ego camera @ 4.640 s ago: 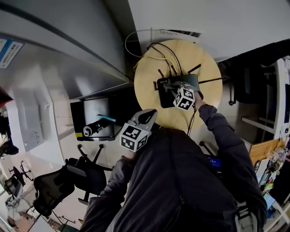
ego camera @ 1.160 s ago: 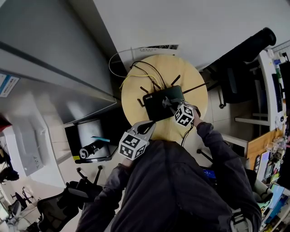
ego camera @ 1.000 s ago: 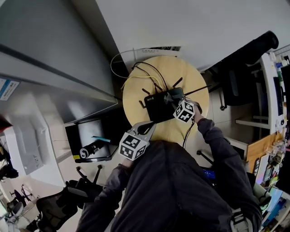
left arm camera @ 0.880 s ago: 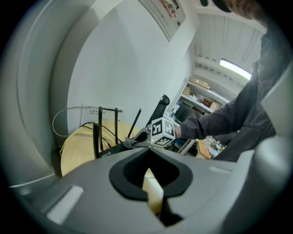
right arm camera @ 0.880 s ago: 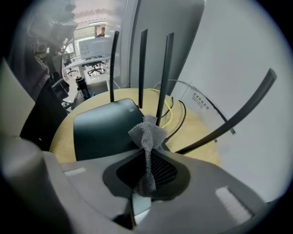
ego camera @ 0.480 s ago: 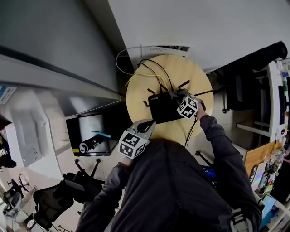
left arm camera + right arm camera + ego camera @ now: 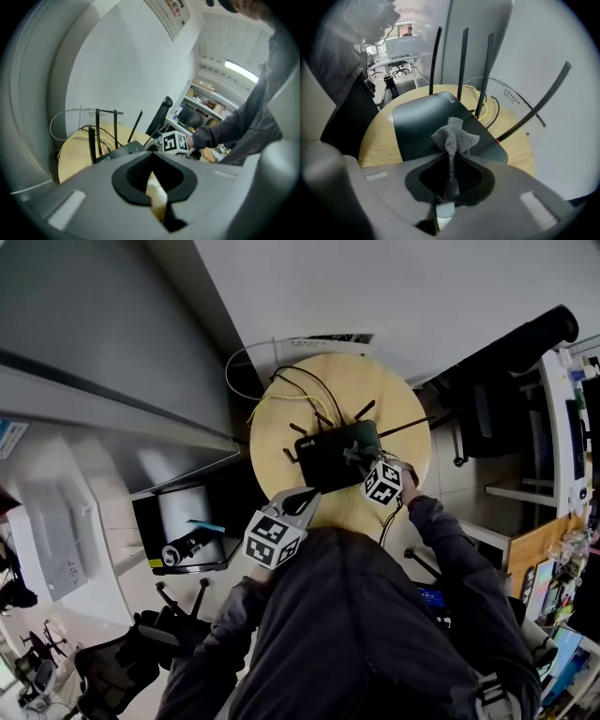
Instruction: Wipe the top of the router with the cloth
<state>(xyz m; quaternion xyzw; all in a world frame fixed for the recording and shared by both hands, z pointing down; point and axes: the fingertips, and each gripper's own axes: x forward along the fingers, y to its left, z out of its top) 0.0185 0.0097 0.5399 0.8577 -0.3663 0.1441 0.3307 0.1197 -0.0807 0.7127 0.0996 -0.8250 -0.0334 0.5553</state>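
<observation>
Right claw (image 7: 449, 161) clamped on grey cloth (image 7: 453, 133). Tuft pokes out over router (image 7: 423, 123) top, toward its near edge; contact unclear. Router mid round table (image 7: 281, 432), antennas (image 7: 461, 65) upright along its far edge. Left claw (image 7: 154, 190) pinched together, empty, hovering by table's near edge.

Risks as I judge them:
- sweep too far, knock antenna
- router unbraced, may slide toward cables (image 7: 281, 390)
- tuft small, hard jaw tips may scrape casing

We are seeing bright, even indoor light; a ceiling lamp (image 7: 241, 70) is glowing upper right, and fisheye vignetting is blackening gripper-view corners.
</observation>
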